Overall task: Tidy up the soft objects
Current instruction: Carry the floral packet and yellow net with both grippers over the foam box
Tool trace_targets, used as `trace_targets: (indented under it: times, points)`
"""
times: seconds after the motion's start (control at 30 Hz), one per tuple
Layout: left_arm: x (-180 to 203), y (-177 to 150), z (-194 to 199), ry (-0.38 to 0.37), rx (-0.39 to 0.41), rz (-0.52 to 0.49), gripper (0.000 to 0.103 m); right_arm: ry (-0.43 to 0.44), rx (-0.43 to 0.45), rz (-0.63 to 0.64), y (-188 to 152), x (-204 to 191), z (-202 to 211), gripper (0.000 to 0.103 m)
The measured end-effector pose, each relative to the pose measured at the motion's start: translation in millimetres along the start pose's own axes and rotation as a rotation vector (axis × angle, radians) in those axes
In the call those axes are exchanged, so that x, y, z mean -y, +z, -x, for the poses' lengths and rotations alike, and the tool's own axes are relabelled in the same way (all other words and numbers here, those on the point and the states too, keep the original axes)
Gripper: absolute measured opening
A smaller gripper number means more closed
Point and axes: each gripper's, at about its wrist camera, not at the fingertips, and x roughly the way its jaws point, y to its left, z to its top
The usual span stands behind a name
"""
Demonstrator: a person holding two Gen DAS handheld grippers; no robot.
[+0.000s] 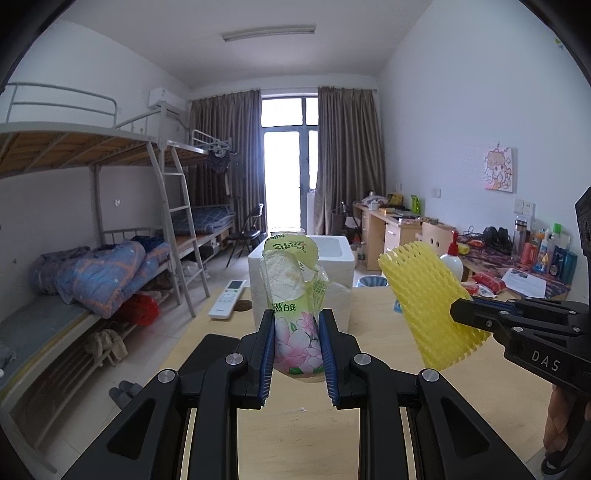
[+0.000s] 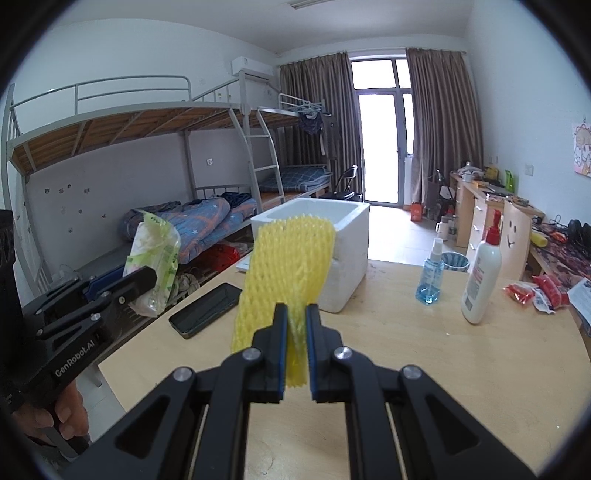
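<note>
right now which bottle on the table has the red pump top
The tall white lotion bottle; the shorter spray bottle beside it is clear blue with a white nozzle.

Soft daylight pours from the overexposed balcony door [image 1: 286,173]; ceiling lamp [image 1: 268,32] unlit, shadows faint, focus sharp, fisheye edges curved and dark.

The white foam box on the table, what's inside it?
The foam box has no lid, and only a strip of bare white inner wall shows. The yellow foam net in the right gripper covers the rest, so its contents can't be seen.
</note>
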Motion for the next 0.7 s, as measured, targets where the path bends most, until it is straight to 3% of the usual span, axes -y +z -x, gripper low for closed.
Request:
trace_targets:
  times: [0.7]
  points:
    - [-5, 3, -8, 0.023, -0.003, 0.01, 0.025, 0.014, -0.005, 0.03, 15, -11, -11, 0.012]
